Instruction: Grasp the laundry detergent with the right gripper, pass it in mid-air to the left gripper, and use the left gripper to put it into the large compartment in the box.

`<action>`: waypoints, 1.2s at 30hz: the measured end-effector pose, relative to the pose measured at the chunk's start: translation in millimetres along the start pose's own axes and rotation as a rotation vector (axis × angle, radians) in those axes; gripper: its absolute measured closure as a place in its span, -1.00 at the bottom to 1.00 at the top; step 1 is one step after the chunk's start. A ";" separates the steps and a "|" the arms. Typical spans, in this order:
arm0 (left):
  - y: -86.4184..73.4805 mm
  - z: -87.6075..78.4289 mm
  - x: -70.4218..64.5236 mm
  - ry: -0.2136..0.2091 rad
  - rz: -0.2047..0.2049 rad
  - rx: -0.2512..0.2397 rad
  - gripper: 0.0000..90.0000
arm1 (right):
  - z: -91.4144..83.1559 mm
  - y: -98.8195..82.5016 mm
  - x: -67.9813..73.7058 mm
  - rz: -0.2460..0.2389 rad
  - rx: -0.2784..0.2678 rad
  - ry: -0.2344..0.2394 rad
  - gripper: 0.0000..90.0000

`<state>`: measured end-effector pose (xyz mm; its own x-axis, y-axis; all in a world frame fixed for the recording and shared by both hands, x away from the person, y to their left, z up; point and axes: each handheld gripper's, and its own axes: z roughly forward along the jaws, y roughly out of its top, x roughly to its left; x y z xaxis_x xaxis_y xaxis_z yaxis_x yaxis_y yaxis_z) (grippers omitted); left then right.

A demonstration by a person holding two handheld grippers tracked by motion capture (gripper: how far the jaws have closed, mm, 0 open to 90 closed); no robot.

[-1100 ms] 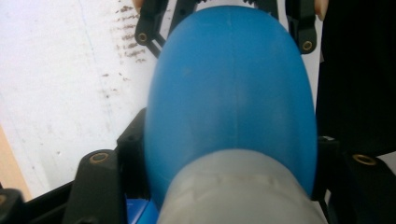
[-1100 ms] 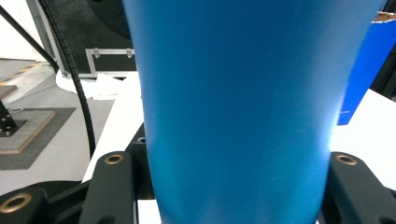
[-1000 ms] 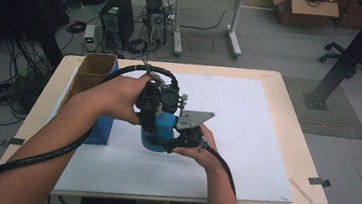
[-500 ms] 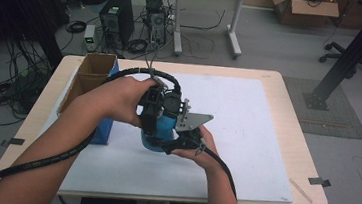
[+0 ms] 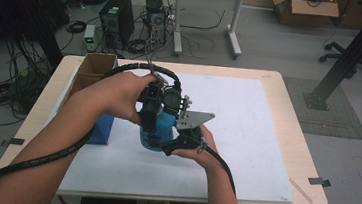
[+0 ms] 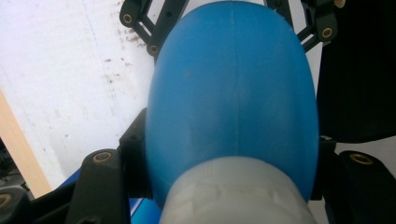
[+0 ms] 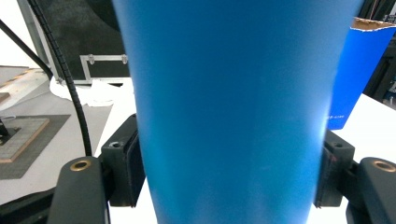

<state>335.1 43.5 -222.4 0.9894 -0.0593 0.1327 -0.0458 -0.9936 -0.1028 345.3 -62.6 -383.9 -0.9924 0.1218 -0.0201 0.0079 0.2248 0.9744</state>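
Observation:
A blue bottle (image 5: 160,130) with a white cap (image 6: 233,198) stands near the middle of the white sheet (image 5: 247,118), held from two sides. My left gripper (image 5: 151,121) comes down from above and is shut on the bottle (image 6: 233,93) just below the cap. My right gripper (image 5: 175,139) reaches in from the near side at table height. Its jaws have just been opening, with the bottle body (image 7: 233,93) between them; both pads (image 7: 125,163) still look pressed against its sides. The bottle's base is hidden behind the grippers.
An open cardboard box with blue sides (image 5: 102,74) stands at the table's left, close to the bottle, and shows as a blue box (image 7: 355,70) in the right gripper view. The wooden table edge (image 5: 295,123) borders the sheet. Cables trail off the near left.

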 end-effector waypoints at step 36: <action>7.5 -8.2 8.6 -0.020 -0.048 0.009 -0.14 | -25.2 -4.8 -2.8 0.083 -0.069 -0.016 -1.00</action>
<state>342.1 34.8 -213.9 0.9930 -0.0097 0.1176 0.0028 -0.9944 -0.1055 345.0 -88.4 -382.9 -0.9865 0.1531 0.0582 0.0808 0.1460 0.9860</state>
